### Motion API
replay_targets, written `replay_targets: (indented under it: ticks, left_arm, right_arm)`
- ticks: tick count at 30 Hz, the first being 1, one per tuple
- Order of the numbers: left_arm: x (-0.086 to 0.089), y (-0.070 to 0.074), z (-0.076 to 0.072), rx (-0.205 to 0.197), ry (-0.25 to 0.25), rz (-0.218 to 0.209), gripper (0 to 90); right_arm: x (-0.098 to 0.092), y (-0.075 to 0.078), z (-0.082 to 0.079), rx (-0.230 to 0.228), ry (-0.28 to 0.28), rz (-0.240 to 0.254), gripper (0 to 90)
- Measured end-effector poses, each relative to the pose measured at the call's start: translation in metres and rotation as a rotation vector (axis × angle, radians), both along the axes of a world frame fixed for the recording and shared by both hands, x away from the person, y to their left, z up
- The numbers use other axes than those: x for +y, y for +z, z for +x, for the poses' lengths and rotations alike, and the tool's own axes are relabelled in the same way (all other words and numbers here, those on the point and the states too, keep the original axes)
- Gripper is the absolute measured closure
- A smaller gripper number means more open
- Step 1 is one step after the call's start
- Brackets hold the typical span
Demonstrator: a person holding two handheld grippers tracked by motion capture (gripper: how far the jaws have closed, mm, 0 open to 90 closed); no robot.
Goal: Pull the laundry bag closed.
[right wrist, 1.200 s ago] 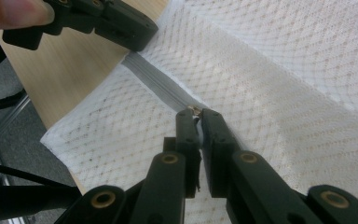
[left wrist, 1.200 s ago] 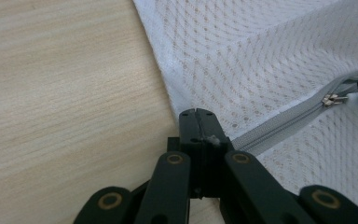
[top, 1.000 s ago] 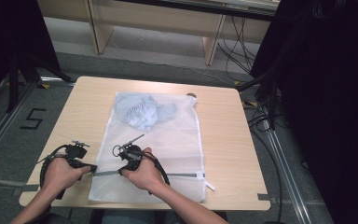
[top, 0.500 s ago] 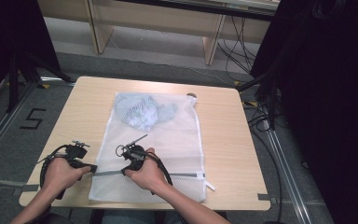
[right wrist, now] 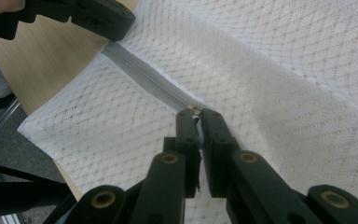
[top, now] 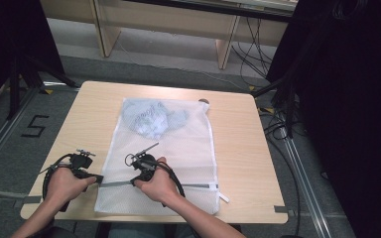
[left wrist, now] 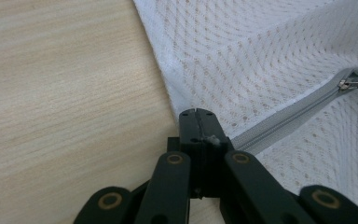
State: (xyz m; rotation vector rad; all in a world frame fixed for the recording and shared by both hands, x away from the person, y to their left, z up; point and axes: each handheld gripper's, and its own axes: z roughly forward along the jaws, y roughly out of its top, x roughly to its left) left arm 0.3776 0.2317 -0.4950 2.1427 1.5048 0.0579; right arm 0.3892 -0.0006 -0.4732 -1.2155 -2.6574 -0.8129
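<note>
A white mesh laundry bag (top: 178, 148) lies flat on the wooden table (top: 238, 148), with a blue garment (top: 151, 118) inside at its far end. A grey zipper (top: 198, 186) runs across the near end. My left gripper (top: 99, 178) is shut on the bag's left edge, where the zipper (left wrist: 284, 123) ends; its tips (left wrist: 196, 114) pinch the fabric. My right gripper (top: 135, 182) is shut on the zipper pull (right wrist: 195, 111), a short way right of the left gripper (right wrist: 98, 16). The slider (left wrist: 349, 84) shows at the far right of the left gripper view.
A white tab (top: 224, 197) sticks out at the bag's near right corner. The table's near edge (top: 154, 218) lies just behind both hands. Bare wood (top: 79, 124) flanks the bag on both sides. Cables (top: 278, 124) trail on the floor to the right.
My right gripper has crept slightly to the right along the zipper. The left gripper and the bag have stayed in place.
</note>
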Motion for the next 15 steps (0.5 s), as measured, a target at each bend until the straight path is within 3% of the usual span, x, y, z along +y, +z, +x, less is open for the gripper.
replay_targets:
  ticks: [15]
  left_arm:
    - [0.0000,0.0000,0.0001,0.000,-0.001,0.001,89.7]
  right_arm:
    - [-0.0074,-0.0001,0.0035,-0.010,-0.004,-0.007,87.0]
